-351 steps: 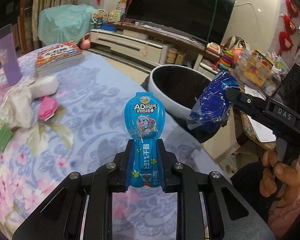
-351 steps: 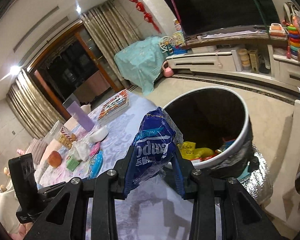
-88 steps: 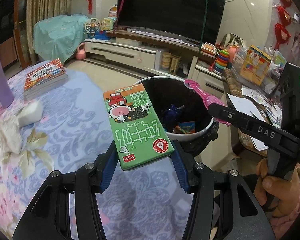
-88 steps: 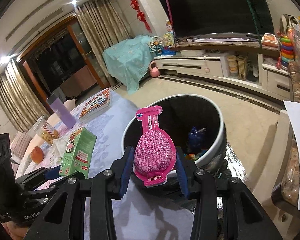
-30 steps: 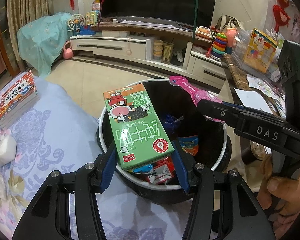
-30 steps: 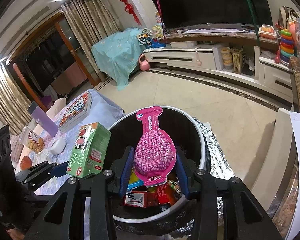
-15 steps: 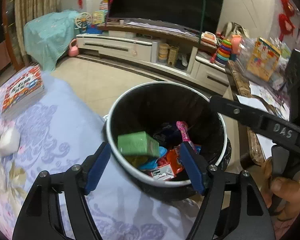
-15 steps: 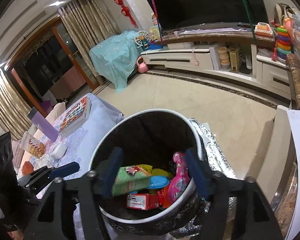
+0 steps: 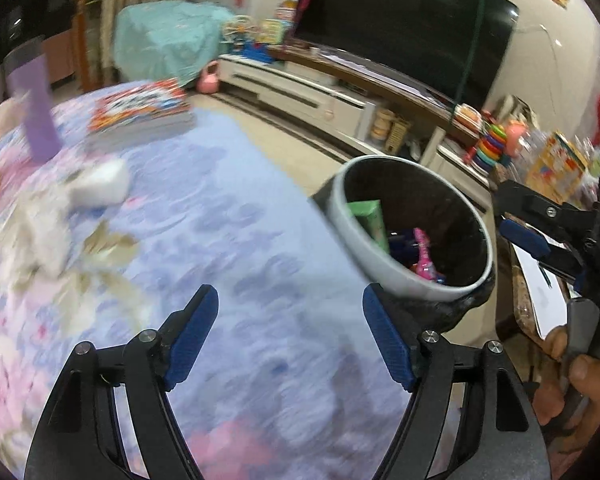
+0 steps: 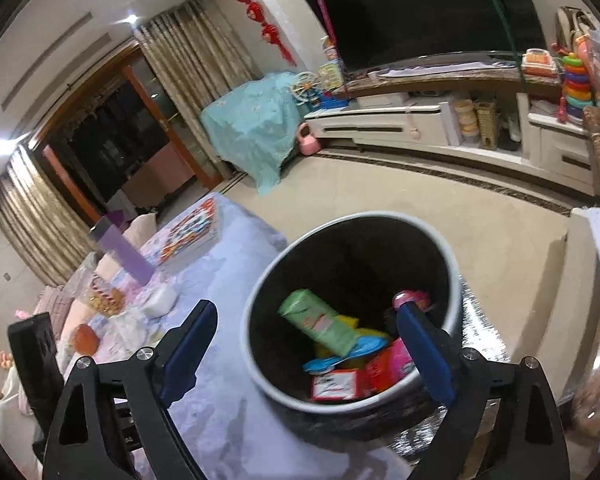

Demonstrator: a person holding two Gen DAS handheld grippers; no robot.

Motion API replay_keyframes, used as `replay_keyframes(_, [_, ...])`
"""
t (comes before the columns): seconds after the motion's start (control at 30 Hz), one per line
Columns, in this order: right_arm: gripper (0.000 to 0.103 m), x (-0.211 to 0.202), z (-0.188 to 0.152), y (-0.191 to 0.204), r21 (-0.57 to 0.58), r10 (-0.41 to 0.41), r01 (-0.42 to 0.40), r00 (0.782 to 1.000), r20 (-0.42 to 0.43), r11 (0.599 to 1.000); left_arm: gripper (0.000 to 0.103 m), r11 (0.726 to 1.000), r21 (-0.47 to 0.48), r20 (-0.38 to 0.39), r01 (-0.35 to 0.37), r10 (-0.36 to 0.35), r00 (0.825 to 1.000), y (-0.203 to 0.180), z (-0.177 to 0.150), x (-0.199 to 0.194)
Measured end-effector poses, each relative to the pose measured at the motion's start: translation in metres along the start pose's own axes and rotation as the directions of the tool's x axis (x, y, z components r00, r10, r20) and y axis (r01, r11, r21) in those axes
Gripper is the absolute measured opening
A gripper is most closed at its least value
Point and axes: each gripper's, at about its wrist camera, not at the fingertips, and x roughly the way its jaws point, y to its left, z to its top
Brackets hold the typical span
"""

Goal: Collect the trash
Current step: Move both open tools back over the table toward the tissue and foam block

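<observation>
My left tongs are spread wide with nothing between the blue pads, hanging over the table with its lilac flowered cloth. My right tongs are just as wide and empty, poised above the trash bin, which stands just off the table's edge. Inside the bin I see the green carton lying tilted on other wrappers, and the pink packet leaning against the inner wall on the right. From the left wrist the carton and the packet show in the bin too. A purple bottle and a stack of books sit toward the table's far edge; that view is blurred.
</observation>
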Motion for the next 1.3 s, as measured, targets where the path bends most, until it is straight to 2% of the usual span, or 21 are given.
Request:
replay_keyframes(0.23, [0.095, 0.008, -0.021, 0.040, -0.024, 0.081, -0.082, 0.996, -0.020, 0.996, 0.077, 0.991, -0.117, 0.002, -0.068, 0.069, 0.998, 0.060, -0.029, -0.022])
replay_keyframes(0.63, [0.096, 0.045, -0.061, 0.118, -0.111, 0.175, -0.191, 0.975, -0.136, 0.975, 0.077, 0.953, -0.263, 0.001, -0.149, 0.155, 0.988, 0.138, -0.061, -0.051])
replay_keyframes(0.9, [0.096, 0.067, -0.080, 0.147, -0.140, 0.199, -0.228, 0.961, -0.193, 0.963, 0.077, 0.937, -0.303, 0.005, -0.173, 0.183, 0.983, 0.162, -0.063, -0.058])
replay_keyframes(0.97, [0.096, 0.074, -0.083, 0.150, -0.144, 0.200, -0.232, 0.958, -0.205, 0.962, 0.082, 0.934, -0.311, 0.011, -0.176, 0.189, 0.982, 0.167, -0.062, -0.059])
replay_keyframes(1.3, [0.096, 0.103, -0.079, 0.159, -0.189, 0.195, -0.240, 0.954, -0.230, 0.952, 0.083, 0.929, -0.313, -0.011, -0.199, 0.206, 0.978, 0.184, -0.045, -0.041])
